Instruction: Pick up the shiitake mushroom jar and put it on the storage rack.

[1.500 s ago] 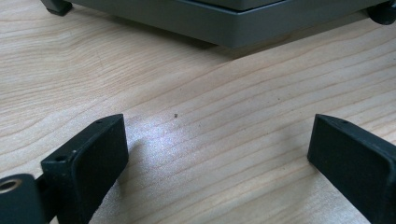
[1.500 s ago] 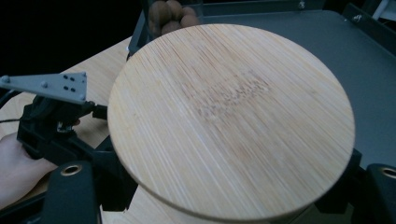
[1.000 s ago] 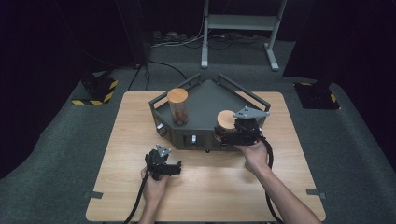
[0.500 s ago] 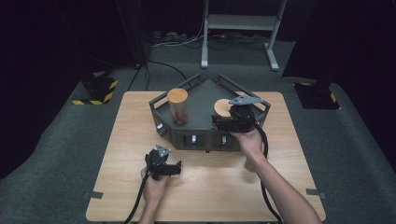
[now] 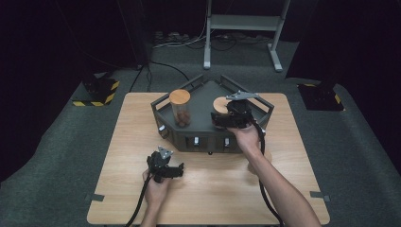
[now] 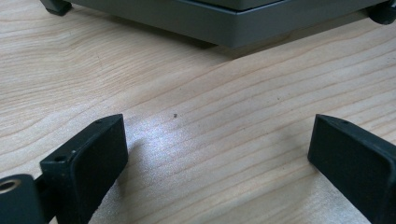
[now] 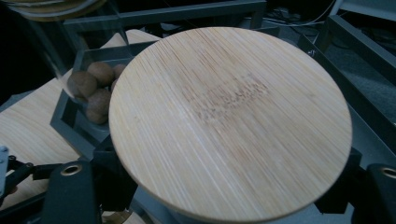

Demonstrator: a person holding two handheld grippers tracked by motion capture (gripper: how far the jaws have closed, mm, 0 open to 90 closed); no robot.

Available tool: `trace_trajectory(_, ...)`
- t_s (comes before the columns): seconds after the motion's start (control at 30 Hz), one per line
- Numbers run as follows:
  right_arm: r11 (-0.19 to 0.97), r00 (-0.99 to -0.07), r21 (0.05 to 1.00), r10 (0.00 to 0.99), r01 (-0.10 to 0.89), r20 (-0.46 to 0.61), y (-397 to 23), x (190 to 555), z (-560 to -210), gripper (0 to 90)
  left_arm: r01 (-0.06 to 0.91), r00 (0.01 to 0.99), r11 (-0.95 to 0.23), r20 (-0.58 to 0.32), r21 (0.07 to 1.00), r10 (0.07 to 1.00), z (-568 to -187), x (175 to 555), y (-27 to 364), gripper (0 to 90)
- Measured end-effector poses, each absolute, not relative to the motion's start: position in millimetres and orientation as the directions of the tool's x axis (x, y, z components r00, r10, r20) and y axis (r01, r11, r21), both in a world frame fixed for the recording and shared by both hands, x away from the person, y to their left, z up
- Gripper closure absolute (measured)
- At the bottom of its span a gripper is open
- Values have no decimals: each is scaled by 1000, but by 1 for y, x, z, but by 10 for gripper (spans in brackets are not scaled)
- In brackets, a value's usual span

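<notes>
Gripping a jar with a round bamboo lid (image 7: 231, 123), the right gripper (image 5: 235, 115) is hovering over the right side of the grey tray (image 5: 204, 137), its jaws closed tight on the jar just under the lid. That lid is facing up and slightly tilted toward the camera in the right gripper view, so the jar's long axis is standing close to upright. A second jar (image 5: 180, 108) holding brown balls is standing upright at the tray's left side, well apart from the held one. Down on the wooden table (image 5: 118, 142), in front of the tray, the left gripper (image 5: 163, 166) is resting with its jaws spread wide, holding nothing.
</notes>
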State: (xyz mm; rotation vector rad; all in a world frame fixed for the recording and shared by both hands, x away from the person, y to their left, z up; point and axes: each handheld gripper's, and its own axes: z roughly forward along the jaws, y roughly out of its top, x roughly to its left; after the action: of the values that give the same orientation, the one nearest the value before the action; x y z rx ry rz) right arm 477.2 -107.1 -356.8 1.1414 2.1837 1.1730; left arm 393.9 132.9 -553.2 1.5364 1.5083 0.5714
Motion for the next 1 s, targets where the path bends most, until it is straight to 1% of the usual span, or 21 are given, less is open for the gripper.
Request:
trace_trajectory(0.27, 355, -572, 807, 820, 473, -26, -99, 486, -363, 252, 549, 155, 129, -252, 826, 955, -553, 394, 133, 47)
trace_trajectory(1.0, 366, -554, 777, 832, 512, -26, -93, 501, -379, 252, 549, 157, 125, -249, 826, 956, -553, 394, 133, 46)
